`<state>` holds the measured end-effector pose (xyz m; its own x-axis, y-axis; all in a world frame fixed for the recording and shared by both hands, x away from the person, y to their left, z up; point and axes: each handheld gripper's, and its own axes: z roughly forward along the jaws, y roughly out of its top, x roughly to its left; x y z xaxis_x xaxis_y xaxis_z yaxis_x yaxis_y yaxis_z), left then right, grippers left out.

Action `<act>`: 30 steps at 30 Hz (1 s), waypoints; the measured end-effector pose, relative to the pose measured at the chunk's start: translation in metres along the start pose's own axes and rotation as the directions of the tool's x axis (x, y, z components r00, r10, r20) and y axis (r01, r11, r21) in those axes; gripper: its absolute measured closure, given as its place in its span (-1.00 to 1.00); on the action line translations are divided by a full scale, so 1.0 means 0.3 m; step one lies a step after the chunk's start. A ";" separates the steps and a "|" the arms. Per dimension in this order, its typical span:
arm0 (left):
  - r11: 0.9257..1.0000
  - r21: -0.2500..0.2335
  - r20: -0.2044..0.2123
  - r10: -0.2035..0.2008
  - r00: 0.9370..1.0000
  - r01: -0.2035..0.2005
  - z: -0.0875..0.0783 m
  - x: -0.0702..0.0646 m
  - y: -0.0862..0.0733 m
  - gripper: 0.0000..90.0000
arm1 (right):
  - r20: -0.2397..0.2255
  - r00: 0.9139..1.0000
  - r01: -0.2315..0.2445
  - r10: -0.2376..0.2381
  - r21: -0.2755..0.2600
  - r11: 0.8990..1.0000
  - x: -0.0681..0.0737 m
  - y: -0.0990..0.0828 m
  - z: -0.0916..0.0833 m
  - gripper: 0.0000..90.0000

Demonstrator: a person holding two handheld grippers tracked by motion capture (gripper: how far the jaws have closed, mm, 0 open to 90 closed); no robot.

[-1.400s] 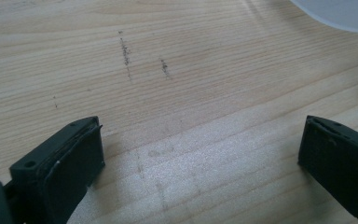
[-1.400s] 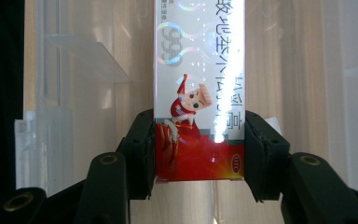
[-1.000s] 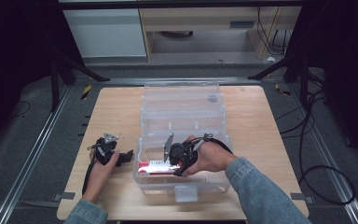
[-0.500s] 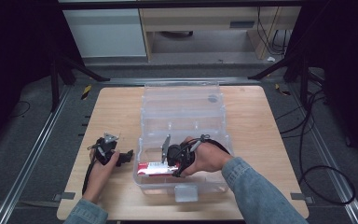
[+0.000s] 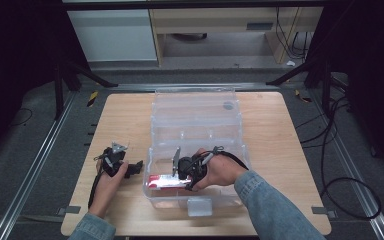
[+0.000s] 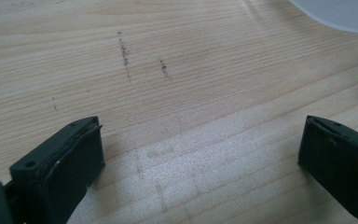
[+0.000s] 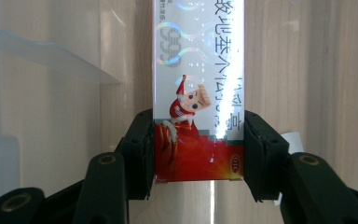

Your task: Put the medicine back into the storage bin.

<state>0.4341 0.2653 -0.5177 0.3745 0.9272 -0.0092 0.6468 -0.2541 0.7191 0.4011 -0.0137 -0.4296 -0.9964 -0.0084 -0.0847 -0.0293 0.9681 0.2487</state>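
Note:
A clear plastic organiser box [image 5: 195, 120] lies open in the middle of the wooden table [image 5: 280, 130]. In its front part lies a long red and white carton [image 5: 164, 181] with a cartoon figure and printed characters [image 7: 198, 88]. My right gripper [image 5: 178, 176] reaches into the box and is shut on the red end of that carton [image 7: 198, 140], one jaw on each long side. To the left of the box my left gripper [image 5: 139, 168] rests on the table, open, with bare wood between its jaws [image 6: 200, 158].
The box's lid [image 5: 196, 102] lies back toward the table's far edge. A white latch [image 5: 199, 206] sticks out at the box's front wall. Clear dividers [image 7: 51, 58] run across the box floor. Cables trail from both grippers. Bare table lies left and right of the box.
My right gripper with the carton has shifted slightly left inside the box. The left gripper has stayed where it was.

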 end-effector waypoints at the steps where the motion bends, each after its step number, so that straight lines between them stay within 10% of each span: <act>1: 1.000 0.000 0.000 -0.001 1.000 0.001 0.000 0.000 0.000 -1.00 | 0.000 1.000 -0.001 0.001 0.004 1.000 0.001 0.000 0.004 0.14; 30: 1.000 0.002 0.001 0.002 1.000 -0.002 0.000 0.000 0.000 -1.00 | -0.017 1.000 -0.015 0.016 0.059 0.998 0.003 -0.001 0.099 0.13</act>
<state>0.4341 0.2652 -0.5176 0.3766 0.9263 -0.0089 0.6471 -0.2562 0.7180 0.4027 -0.0066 -0.4583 -0.9979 0.0028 -0.0644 -0.0097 0.9812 0.1926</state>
